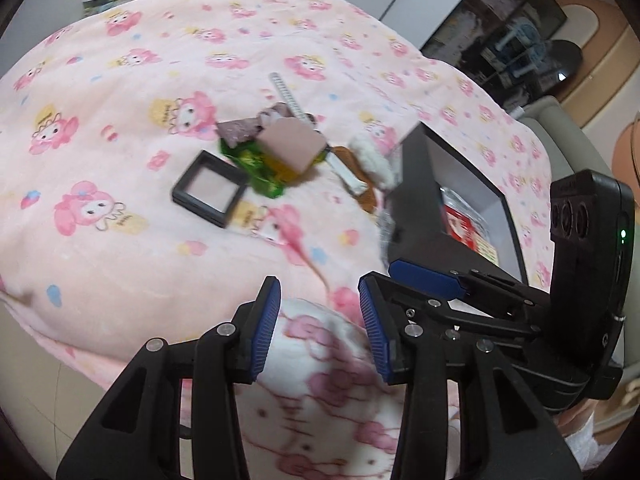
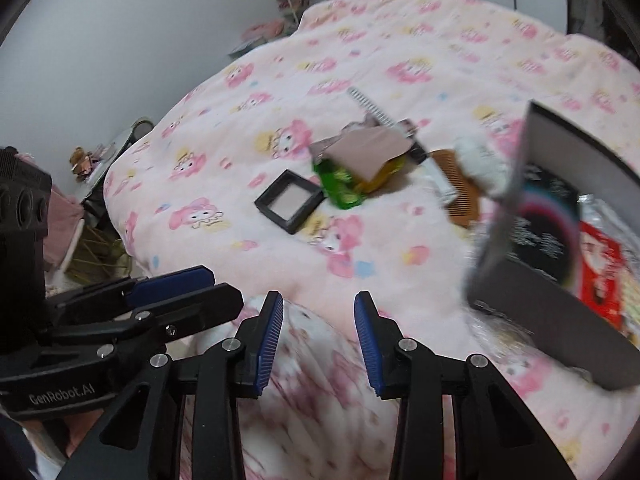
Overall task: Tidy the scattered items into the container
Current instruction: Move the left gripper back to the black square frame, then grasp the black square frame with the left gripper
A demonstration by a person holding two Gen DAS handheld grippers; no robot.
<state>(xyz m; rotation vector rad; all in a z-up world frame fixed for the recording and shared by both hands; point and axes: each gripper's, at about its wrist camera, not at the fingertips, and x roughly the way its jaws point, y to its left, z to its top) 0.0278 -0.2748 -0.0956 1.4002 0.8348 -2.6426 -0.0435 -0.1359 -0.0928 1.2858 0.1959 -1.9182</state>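
Two handheld grippers hover side by side over a bed covered with a pink cartoon-print blanket (image 1: 120, 80). Nearest, the left gripper (image 1: 319, 330) has its blue-padded fingers spread, nothing between them; below lies a white cloth with pink cat faces (image 1: 320, 400) at the bed's near edge. The right gripper (image 2: 319, 338) is likewise spread and holds nothing, over the same cloth. Each gripper shows at the edge of the other's view.

Farther in, toward the middle of the bed, a black square case with a pale centre (image 1: 210, 188) lies flat by itself. Just beyond it sits the scattered heap: a crumpled green wrapper (image 1: 256, 168) with an orange packet, a pinkish-tan card or box (image 1: 292, 144) resting on top, and a brownish fabric piece (image 1: 240, 128) behind. A metal spring-like rod (image 1: 286, 94) sticks out from the far side of the heap.

Beside the heap, toward the right side of the bed, lie a white strip (image 1: 346, 172), a brown comb (image 2: 460, 196) and a fluffy white item (image 1: 372, 156), touching or just beside the container.

The container, a dark open box (image 1: 416, 200) with a raised flap, stands near the bed's right edge. Inside it shows a red printed package (image 1: 468, 228). Its near wall stands between the right gripper and that package.

Beyond the bed are a grey wall, shelves and dim furniture, blurred.
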